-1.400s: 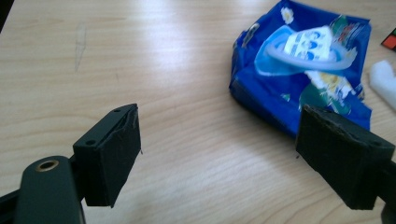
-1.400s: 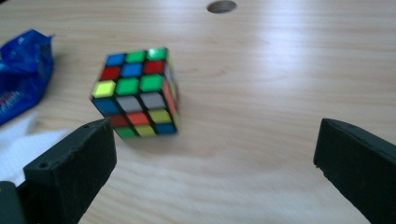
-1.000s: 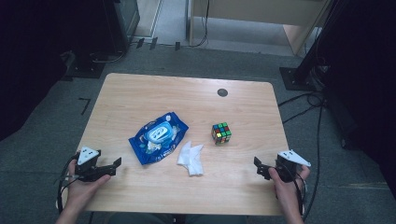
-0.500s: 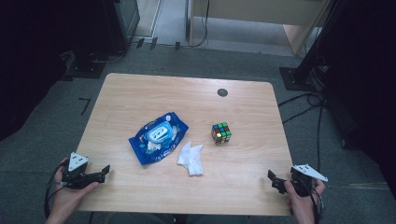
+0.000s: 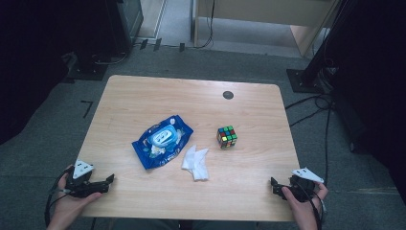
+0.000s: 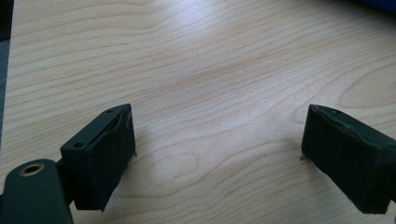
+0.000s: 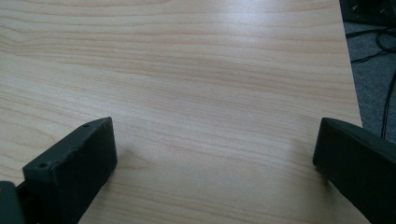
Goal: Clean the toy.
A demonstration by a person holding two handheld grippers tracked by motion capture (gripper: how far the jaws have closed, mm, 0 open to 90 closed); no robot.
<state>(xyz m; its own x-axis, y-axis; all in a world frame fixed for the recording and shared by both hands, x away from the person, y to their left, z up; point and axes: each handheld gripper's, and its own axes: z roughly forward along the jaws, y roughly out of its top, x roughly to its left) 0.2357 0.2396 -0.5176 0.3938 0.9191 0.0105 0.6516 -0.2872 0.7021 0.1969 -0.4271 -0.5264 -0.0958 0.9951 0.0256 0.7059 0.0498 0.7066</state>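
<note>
- Both tongs have drawn back toward the near edge since the earlier frames: the left tongs slid down to the near-left corner a second ago and have crept slightly inward since, while the right tongs sit lower and nearer the near-right corner than they did a second ago.
- Left tongs stand wide apart over bare wood, holding nothing; right tongs are likewise spread and empty.
- Nearest things to them are the crumpled white tissue, lying mid-surface just beside the blue wipes pack, and the colour cube, which stands a little apart to the right of the tissue.
- Risk, as I judge it: a reach from this far back comes in low and flat, so a jaw could shove the limp tissue along the wood instead of pinching it.
- Tissue and pack lie so close that a wide-open grab might catch the pack's edge too.
- A careless sweep from the right could knock the cube toward the edge.
- Trailing cables at each hand might snag on the surface's corner.
- Surface is pale wood grain with a small dark round cap near the far edge.
- Grey carpet lies around it, with dark stands and loose cables at the right.
</note>
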